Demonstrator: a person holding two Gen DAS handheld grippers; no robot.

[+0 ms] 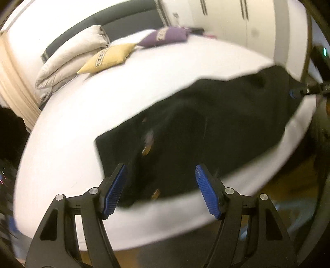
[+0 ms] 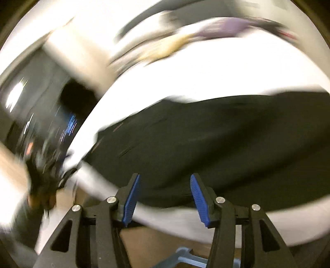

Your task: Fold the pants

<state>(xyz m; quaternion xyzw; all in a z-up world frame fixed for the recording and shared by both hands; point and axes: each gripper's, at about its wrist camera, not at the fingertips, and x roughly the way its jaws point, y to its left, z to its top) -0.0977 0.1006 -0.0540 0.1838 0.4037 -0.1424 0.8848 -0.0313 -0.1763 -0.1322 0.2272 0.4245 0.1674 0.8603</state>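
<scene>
Black pants (image 1: 206, 127) lie spread along the near edge of a white bed (image 1: 86, 132). My left gripper (image 1: 162, 181) is open and empty, its blue pads on either side of the waist end of the pants, just above the cloth. My right gripper (image 2: 165, 191) is open and empty over the near edge of the pants (image 2: 206, 140). The right gripper also shows in the left wrist view (image 1: 297, 92) at the far right end of the pants. The right wrist view is blurred by motion.
A yellow cushion (image 1: 107, 58), a purple cushion (image 1: 165, 37) and a folded beige duvet (image 1: 70, 61) lie at the far side of the bed. White wardrobe doors (image 1: 226, 18) stand behind. Wooden floor (image 2: 156, 243) lies below the bed edge.
</scene>
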